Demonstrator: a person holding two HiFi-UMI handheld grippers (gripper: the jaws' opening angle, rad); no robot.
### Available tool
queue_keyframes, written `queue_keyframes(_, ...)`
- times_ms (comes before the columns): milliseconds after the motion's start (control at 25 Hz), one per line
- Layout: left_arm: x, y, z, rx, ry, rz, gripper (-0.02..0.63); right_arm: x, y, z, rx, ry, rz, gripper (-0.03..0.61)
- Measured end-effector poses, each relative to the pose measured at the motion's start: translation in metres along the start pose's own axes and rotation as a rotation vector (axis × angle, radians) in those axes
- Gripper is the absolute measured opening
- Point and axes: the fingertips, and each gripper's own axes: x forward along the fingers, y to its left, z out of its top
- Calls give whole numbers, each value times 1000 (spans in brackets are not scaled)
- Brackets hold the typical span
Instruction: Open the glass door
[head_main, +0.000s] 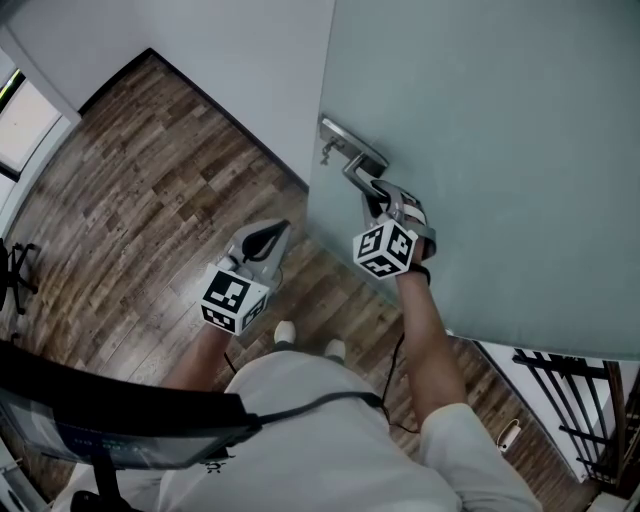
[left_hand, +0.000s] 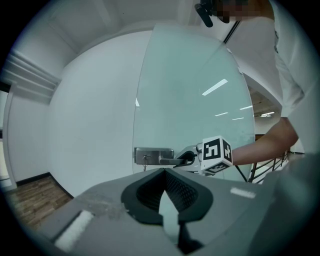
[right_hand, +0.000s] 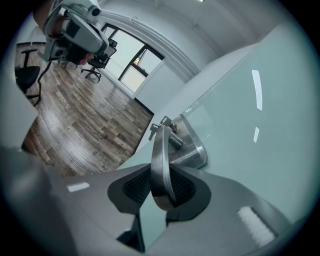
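1. The glass door (head_main: 480, 120) stood frosted and frameless before the person. Its metal handle (head_main: 358, 175) sat on a lock plate (head_main: 352, 145) close to the door's free edge, next to the white wall (head_main: 250, 60). I could not tell whether the door had already come off its stop.
2. The right claw (head_main: 383, 205) was clenched on the outer end of the handle. In the right gripper view the handle ran straight between its pads.
3. The left claw (head_main: 266, 238) hung over the wooden floor (head_main: 140, 180), well apart from the door, jaws together and gripping nothing.
4. The panel looked heavy and stiff to me. It would likely be slow to start swinging and brittle along its edges if knocked.
5. Its smooth face offered no purchase, so the handle seemed the only sensible place to hold. That handle was polished and rounded, and a loose grip might slide off. Holding near the tip gave the best leverage.
6. Keys (head_main: 325, 152) hung from the lock just beside the handle's root, where a claw could snag them.
7. The person's shoes (head_main: 285, 330) stood near the door's lower edge and might lie in its sweep.
8. A dark railing (head_main: 580, 400) showed beyond the door's far edge. Office chairs (right_hand: 95, 62) sat well away by the windows, in nobody's way.
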Motion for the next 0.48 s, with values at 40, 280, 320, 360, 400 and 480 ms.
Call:
queue_keyframes(40, 0, 0, 1, 1, -1, 1, 2, 1, -1, -1, 2, 2, 0, 84)
queue_keyframes(280, 0, 0, 1, 2, 0, 3, 2, 5, -8, -4, 6, 8, -2, 83)
queue_keyframes(320, 0, 1, 1, 2, 1, 4, 2, 7, -9, -5, 7, 9, -2, 83)
queue_keyframes(360, 0, 1, 1, 2, 1, 6, 2, 8, -10, -5, 9, 9, -1, 83)
queue_keyframes(400, 0, 2, 0, 2, 1, 8, 2, 10, -11, -5, 10, 11, -1, 84)
queue_keyframes(480, -2, 4, -1, 2, 2, 12, 2, 13, -12, -6, 12, 15, -1, 83)
